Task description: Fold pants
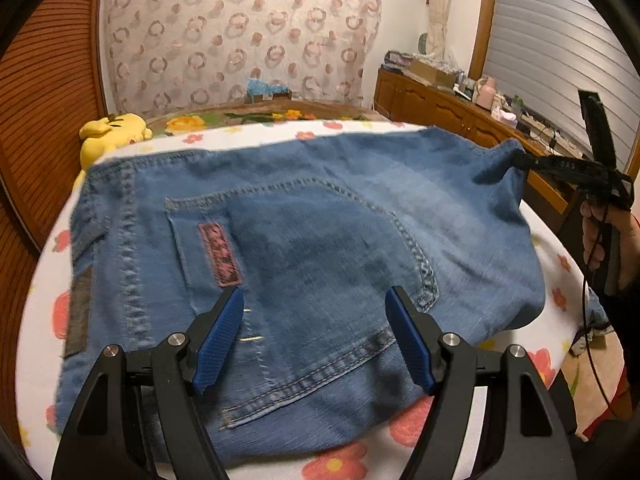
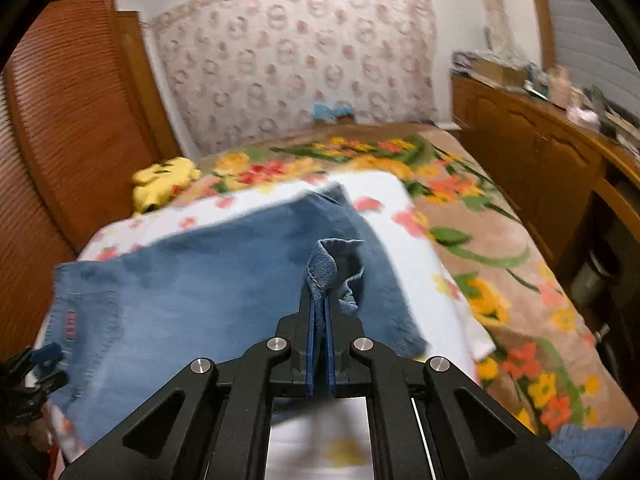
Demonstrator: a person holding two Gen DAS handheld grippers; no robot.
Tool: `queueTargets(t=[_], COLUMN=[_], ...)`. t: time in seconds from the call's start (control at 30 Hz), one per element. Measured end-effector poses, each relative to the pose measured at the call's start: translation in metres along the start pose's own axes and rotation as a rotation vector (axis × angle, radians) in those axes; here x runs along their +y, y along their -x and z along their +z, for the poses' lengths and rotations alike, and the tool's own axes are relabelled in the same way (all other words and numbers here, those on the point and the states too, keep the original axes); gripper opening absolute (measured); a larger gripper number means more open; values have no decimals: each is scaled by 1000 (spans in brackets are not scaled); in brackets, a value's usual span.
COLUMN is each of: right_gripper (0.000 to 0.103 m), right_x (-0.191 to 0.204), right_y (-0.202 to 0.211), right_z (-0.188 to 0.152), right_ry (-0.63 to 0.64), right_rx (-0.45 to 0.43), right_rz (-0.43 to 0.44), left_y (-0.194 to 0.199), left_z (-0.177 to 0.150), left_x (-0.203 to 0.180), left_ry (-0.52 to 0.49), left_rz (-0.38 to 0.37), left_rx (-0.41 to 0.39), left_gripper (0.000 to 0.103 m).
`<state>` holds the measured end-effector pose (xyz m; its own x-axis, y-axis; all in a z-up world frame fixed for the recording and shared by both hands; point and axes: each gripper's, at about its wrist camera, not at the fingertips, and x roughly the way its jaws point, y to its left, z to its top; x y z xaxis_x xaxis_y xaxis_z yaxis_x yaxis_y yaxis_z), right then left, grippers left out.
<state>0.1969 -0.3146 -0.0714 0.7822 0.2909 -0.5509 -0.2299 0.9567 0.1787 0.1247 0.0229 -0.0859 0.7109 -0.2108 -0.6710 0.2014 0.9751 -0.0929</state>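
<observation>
1. At the far left of the left wrist view, a yellow plush toy [image 1: 110,134] lay at the edge of the bed, beside a slatted wooden wardrobe door [image 1: 44,92].
2. The blue denim jeans [image 1: 280,240] lay spread over a white sheet with red flowers [image 1: 60,280] on the bed, seat side up and already folded into a broad, roughly rectangular bundle.
3. Their waistband [image 1: 124,240] ran along the left side, with belt loops and heavy stitching showing.
4. A back pocket [image 1: 304,264] faced up near the middle, outlined in pale double stitching, with a pink patterned label [image 1: 220,254] sewn on it.
5. The denim was mid-blue, faded in patches, darker around the pocket.
6. The left gripper [image 1: 312,340] hovered over the pocket area with its blue pads [image 1: 220,344] spread wide and nothing between them.
7. At the right, the far corner of the jeans was lifted off the sheet into a peak.
8. The right gripper [image 2: 319,308] had its jaws pressed together on that raised corner, a crumpled hem of denim [image 2: 326,268] sticking up from between the pads.
9. A person's hand [image 1: 600,236] held this gripper's handle.
10. Further right stood a wooden sideboard [image 1: 440,108] cluttered with small items.
</observation>
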Motion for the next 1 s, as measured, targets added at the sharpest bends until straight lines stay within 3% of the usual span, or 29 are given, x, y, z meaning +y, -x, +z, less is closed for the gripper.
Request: queueTargets(t=[0.43, 0.7, 0.8, 0.9, 1.0], right_gripper=[4, 4, 7, 23, 28], right_x=[136, 212, 221, 218, 210], right_y=[22, 29, 19, 14, 16], right_z=[20, -5, -15, -23, -20], right_ry=[201, 264, 302, 340, 347], right_rx=[-50, 46, 105, 147, 138], right_rz=[327, 581, 582, 551, 516], left_y=[44, 59, 59, 57, 57], left_z=[5, 1, -3, -4, -4], left_x=[56, 92, 98, 98, 93], left_ry=[71, 116, 124, 126, 121], left_rz=[86, 129, 132, 128, 116], left_rx=[-91, -114, -115, -114, -116], left_gripper=[74, 74, 74, 74, 74])
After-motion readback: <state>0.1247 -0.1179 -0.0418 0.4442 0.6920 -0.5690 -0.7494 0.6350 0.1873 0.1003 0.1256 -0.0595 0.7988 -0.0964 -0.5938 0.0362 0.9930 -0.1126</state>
